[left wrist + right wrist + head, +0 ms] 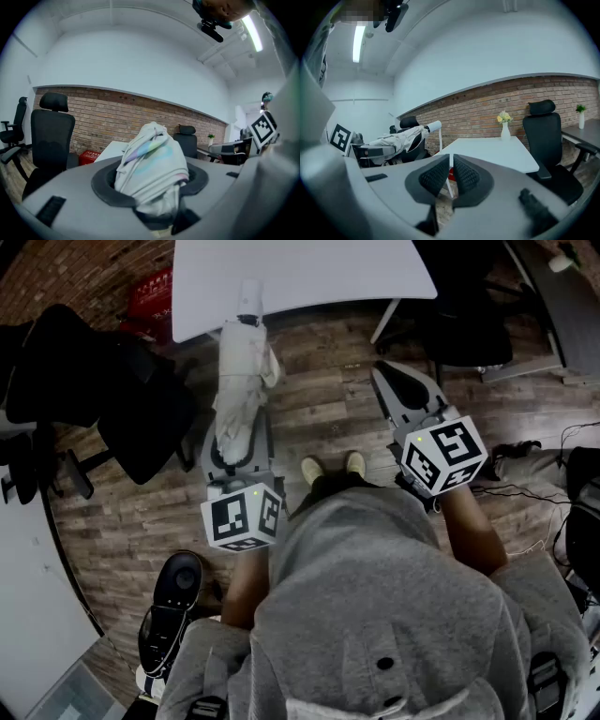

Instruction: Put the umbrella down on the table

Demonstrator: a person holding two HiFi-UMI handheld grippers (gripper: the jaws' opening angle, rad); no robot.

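Observation:
A folded white umbrella (239,381) sticks out forward from my left gripper (236,448), its handle end reaching to the near edge of the white table (300,277). In the left gripper view the bunched fabric of the umbrella (152,164) fills the space between the dark pads of the left gripper (150,187), which is shut on it. My right gripper (380,371) hangs over the wood floor to the right, shut with nothing in it; its ribbed pads meet in the right gripper (451,176) view. There the umbrella (405,136) shows at the left, level in the air.
Black office chairs stand at the left (112,399) and beyond the table at the right (543,136). A vase of flowers (505,126) stands on the table's far side. A red box (150,292) sits on the floor by the table's left end. A brick wall (117,117) runs behind.

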